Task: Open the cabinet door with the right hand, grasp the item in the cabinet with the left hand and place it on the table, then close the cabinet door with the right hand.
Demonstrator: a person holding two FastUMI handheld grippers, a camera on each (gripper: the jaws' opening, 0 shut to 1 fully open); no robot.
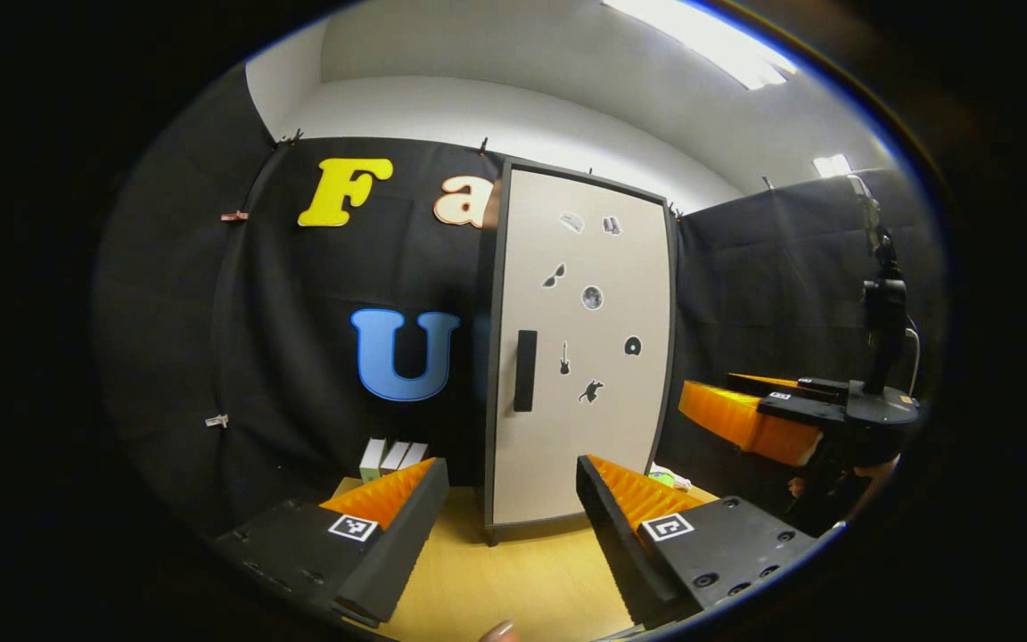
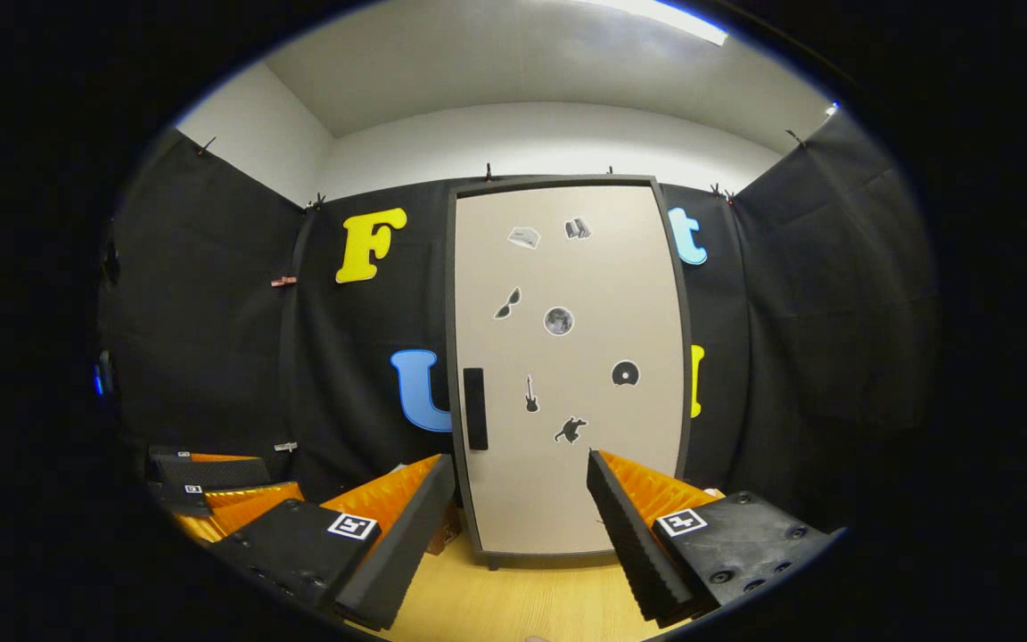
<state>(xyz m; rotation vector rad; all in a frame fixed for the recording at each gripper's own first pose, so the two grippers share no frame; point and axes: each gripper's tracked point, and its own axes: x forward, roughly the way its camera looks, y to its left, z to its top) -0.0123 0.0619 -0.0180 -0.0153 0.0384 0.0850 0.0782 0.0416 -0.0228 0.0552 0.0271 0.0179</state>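
A tall cabinet stands on the wooden table with its pale door (image 1: 580, 357) (image 2: 567, 374) closed. A dark vertical handle (image 1: 525, 370) (image 2: 475, 408) sits near the door's left edge, and small stickers dot the panel. My left gripper (image 1: 513, 526) is open, held in front of the door's lower part and apart from it. My right gripper (image 2: 522, 526) is open too, facing the door at a short distance. In the left gripper view the right gripper (image 1: 745, 419) hangs at the far right, with a hand below it. Whatever is inside the cabinet is hidden.
Small white and green boxes (image 1: 391, 456) stand on the table (image 1: 513, 580) left of the cabinet. A green and white object (image 1: 667, 479) lies at the cabinet's right foot. A black stand (image 1: 883, 339) rises at the far right.
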